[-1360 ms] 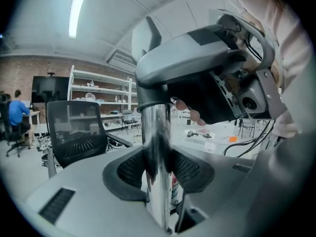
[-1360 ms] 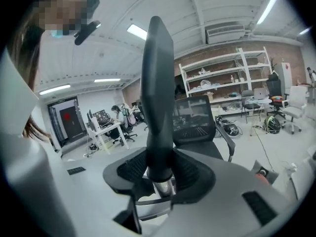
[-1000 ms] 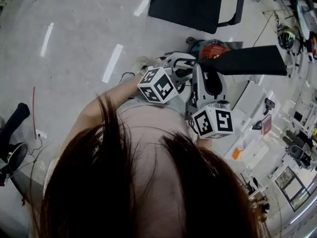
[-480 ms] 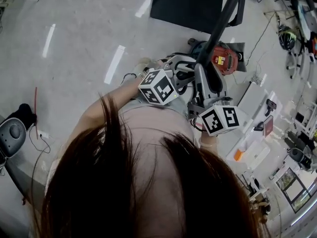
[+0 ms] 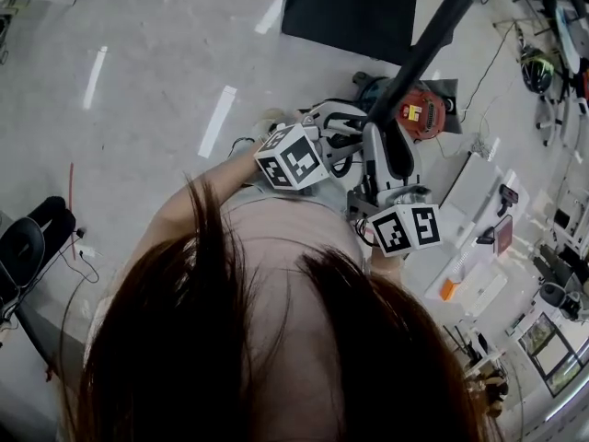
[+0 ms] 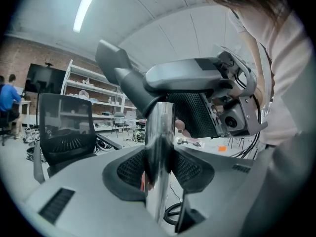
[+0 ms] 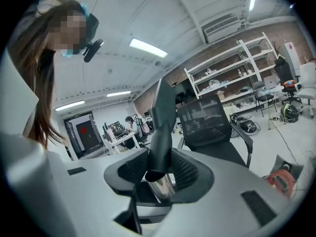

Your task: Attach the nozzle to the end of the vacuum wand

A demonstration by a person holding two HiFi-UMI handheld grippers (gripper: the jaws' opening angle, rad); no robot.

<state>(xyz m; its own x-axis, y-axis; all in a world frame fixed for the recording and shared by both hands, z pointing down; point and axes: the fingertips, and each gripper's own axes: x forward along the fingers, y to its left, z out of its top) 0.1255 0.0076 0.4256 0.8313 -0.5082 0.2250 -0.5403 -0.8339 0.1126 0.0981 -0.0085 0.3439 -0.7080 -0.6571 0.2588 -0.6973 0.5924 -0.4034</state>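
Workshop, grey floor [image 5: 156,44]: left gripper [image 6: 159,171] tight on chrome wand [image 6: 160,127], right gripper [image 7: 159,171] tight on black nozzle [image 7: 162,125].

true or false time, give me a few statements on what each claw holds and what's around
1. The left claw clamps the shiny metal wand. True.
2. The right claw is empty. False: it is shut on the dark nozzle.
3. A red vacuum body sits on the floor. True.
4. The office chair is white. False: it is black.
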